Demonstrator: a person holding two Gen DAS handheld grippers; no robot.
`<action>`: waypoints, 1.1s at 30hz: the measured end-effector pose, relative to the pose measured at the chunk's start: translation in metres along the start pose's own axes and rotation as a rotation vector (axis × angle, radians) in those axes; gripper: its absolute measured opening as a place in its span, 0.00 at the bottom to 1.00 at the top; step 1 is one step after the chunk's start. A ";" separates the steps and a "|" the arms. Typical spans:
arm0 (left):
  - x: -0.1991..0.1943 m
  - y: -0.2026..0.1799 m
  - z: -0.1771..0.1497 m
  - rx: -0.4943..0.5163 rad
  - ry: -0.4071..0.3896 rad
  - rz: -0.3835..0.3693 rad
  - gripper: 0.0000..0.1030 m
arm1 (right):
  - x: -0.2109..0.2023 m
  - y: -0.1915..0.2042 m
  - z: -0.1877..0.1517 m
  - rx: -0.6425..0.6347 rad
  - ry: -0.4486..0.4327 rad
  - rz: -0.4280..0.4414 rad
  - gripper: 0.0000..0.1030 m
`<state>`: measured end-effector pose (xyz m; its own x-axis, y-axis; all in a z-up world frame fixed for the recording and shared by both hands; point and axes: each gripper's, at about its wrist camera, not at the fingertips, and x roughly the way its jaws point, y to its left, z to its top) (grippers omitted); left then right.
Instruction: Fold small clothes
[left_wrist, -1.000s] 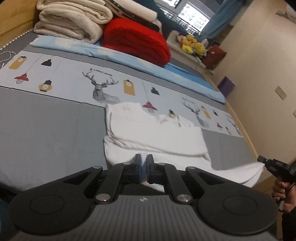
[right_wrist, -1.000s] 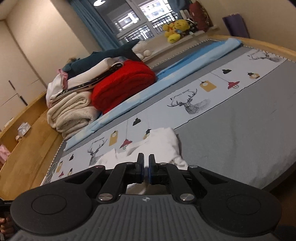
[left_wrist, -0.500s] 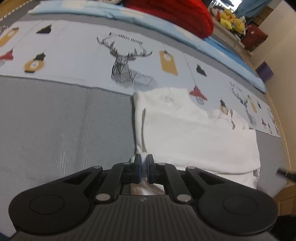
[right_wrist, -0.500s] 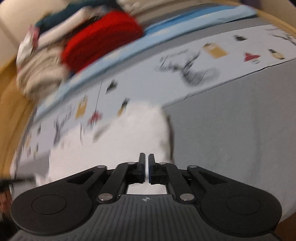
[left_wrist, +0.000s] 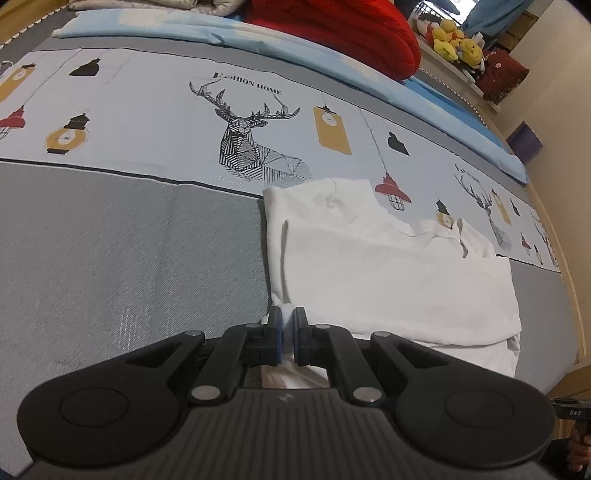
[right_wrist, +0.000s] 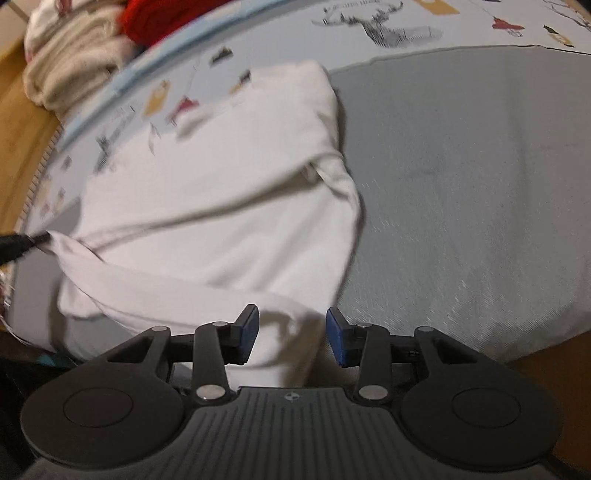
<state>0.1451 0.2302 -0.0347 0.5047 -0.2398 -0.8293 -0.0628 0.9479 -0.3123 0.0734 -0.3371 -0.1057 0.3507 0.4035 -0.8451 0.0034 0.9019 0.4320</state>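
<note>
White garment (left_wrist: 388, 273) lies part-folded on the bed sheet (left_wrist: 129, 258): my left gripper (left_wrist: 287, 332) clamps its near corner, my right gripper (right_wrist: 291, 334) is opening over its hem, so next I regrip.

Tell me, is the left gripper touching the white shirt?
Touching. In the left wrist view, the left gripper is shut on the white shirt, with its near edge pinched between the blue pads.

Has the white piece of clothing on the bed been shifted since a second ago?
Yes. The white garment now lies flat, folded over itself; its flap, which hung past the bed's edge beside the grey bedspread a second ago, has been brought up onto it.
</note>
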 end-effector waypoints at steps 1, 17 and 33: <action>0.000 0.001 0.000 -0.003 0.000 0.001 0.06 | 0.003 0.000 0.000 -0.003 0.010 -0.002 0.41; 0.021 0.001 0.031 -0.028 -0.010 -0.052 0.06 | -0.048 0.001 0.091 0.015 -0.308 0.005 0.04; 0.057 0.003 0.066 -0.116 -0.058 0.010 0.28 | 0.058 -0.016 0.190 0.099 -0.365 -0.126 0.34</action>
<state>0.2307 0.2329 -0.0527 0.5520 -0.2148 -0.8057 -0.1655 0.9188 -0.3584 0.2711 -0.3572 -0.1016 0.6518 0.1927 -0.7335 0.1521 0.9143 0.3754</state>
